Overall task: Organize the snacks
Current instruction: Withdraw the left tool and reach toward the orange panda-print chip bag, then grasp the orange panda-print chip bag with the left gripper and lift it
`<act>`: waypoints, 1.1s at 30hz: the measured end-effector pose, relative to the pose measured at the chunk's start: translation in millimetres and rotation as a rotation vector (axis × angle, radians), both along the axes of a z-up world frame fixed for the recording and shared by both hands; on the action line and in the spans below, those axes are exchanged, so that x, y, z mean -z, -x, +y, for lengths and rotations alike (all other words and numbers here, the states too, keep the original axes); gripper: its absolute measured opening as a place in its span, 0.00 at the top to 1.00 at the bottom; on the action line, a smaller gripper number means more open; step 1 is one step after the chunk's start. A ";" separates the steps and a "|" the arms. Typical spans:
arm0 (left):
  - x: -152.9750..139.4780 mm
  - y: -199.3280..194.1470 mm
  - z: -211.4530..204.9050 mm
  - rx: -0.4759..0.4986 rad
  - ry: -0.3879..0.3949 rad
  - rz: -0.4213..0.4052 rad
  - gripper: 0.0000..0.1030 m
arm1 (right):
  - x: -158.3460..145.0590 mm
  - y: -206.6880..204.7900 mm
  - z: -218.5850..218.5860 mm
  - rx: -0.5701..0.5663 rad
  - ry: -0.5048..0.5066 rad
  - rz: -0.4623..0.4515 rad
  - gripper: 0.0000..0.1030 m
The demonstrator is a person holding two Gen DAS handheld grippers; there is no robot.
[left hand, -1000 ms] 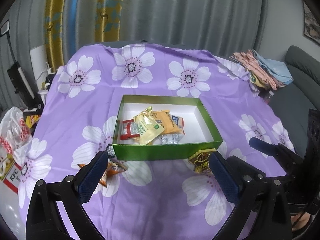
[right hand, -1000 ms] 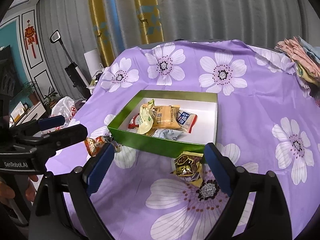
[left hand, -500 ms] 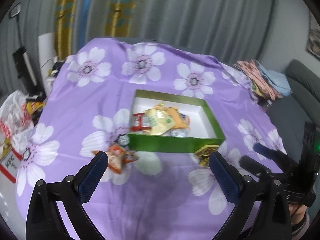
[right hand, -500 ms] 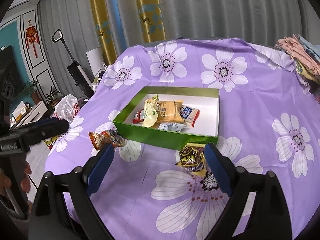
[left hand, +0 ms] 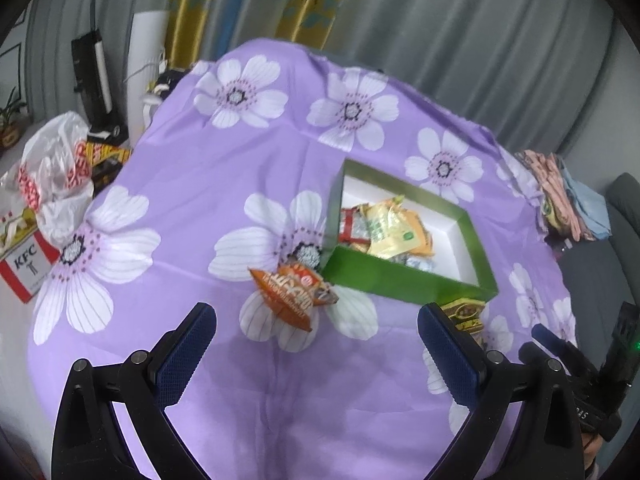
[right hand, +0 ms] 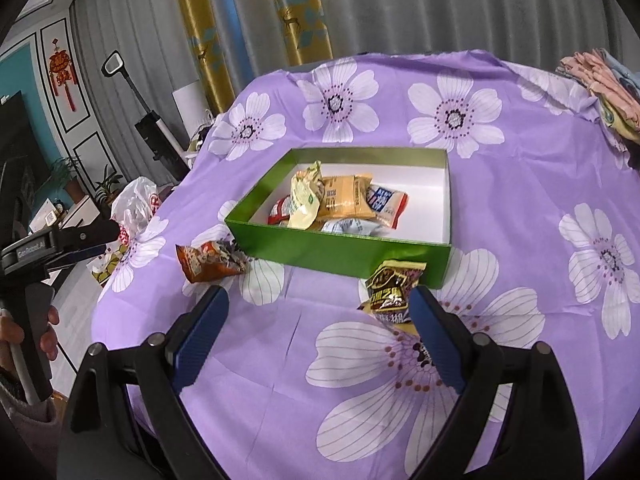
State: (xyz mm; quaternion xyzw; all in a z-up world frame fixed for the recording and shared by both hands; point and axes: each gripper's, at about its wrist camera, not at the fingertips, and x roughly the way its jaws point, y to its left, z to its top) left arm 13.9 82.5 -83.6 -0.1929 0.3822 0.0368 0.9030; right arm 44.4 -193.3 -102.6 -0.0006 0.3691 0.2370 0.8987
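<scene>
Both claws gape empty over the purple flowered counter (right hand: pixel 520 128): left claw (left hand: pixel 316 338) near the orange snack packet (left hand: pixel 294 294), right claw (right hand: pixel 318 312) beside the gold-black packet (right hand: pixel 390 286); green cardboard box (right hand: pixel 336 250) holds several snacks.

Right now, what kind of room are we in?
Probably a home living room: long grey and gold curtains hang behind the table, a red knot ornament decorates the wall, and a grey sofa stands beside folded clothes.
</scene>
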 end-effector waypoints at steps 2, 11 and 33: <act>8.0 -3.7 0.3 0.000 0.003 0.023 0.02 | 5.9 -2.0 0.9 -0.002 0.002 0.015 0.11; 32.2 -15.7 10.8 -0.024 0.012 0.061 0.02 | 31.6 -12.5 16.1 -0.063 0.001 0.070 0.11; 63.8 -56.6 42.5 -0.079 0.116 0.101 0.03 | 80.7 -69.0 143.2 -0.420 0.040 0.116 0.29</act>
